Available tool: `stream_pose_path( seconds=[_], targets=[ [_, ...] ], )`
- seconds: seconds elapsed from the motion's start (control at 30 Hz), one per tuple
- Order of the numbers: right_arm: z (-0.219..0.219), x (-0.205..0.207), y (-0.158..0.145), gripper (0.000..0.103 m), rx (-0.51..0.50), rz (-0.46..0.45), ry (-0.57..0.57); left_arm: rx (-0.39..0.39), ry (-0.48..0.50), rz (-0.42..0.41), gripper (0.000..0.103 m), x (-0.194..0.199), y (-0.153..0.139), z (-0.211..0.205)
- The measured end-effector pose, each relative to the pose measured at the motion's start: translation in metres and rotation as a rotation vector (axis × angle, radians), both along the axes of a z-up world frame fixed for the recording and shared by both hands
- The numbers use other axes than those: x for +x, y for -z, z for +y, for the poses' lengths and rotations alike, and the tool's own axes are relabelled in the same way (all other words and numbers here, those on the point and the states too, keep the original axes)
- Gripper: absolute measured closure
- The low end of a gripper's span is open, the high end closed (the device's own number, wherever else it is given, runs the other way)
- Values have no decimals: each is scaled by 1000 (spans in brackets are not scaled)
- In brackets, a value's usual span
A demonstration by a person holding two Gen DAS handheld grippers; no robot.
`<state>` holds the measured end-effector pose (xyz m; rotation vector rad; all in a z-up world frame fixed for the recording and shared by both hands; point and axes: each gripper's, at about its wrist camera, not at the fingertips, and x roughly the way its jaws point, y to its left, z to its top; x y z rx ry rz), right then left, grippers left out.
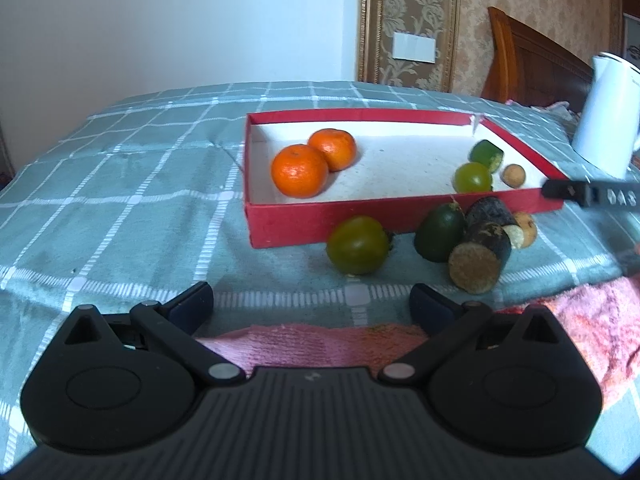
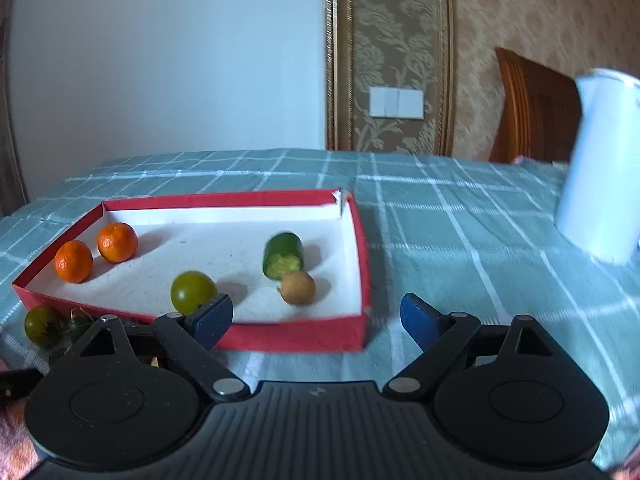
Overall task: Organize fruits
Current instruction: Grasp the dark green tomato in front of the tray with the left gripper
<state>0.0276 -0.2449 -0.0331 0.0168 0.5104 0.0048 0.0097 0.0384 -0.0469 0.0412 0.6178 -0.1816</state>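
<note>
A red box (image 1: pixel 320 224) (image 2: pixel 362 264) with a white floor lies on the checked cloth. It holds two oranges (image 1: pixel 300 170) (image 2: pixel 117 242), a green tomato (image 1: pixel 473 177) (image 2: pixel 193 291), a cucumber piece (image 1: pixel 486 155) (image 2: pixel 282 256) and a small brown fruit (image 1: pixel 513 175) (image 2: pixel 297 287). In front of the box lie a green tomato (image 1: pixel 357 244) (image 2: pixel 42 326), a dark green fruit (image 1: pixel 439 233), two dark cut cylinders (image 1: pixel 480 266) and a brown fruit (image 1: pixel 527 229). My left gripper (image 1: pixel 312 300) is open and empty, short of these. My right gripper (image 2: pixel 316 314) is open and empty over the box's near right corner.
A white kettle (image 1: pixel 604 116) (image 2: pixel 600 164) stands on the cloth right of the box. A pink towel (image 1: pixel 320 340) lies at the cloth's near edge. A wooden headboard (image 1: pixel 532 68) and a patterned wall stand behind.
</note>
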Motion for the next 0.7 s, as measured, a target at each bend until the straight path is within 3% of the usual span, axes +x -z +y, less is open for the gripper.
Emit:
stream_pose_path(
  seconds=[0.2,0.43,0.57,0.7],
  targets=[
    [-7,-3,4,11,-1,32,24,-66,-52,-18,0,-2,-4,3],
    [-2,-5,5,11,-27,21,17,-43,-81,-30,1,5,-11,-12],
    [0,-6,5,11,-39,16,14,-24,-83,-11,18,15,-12,-19],
    [2,-7,5,11,-42,19,7,8,-84,5,29,20,-8,-26]
  ],
)
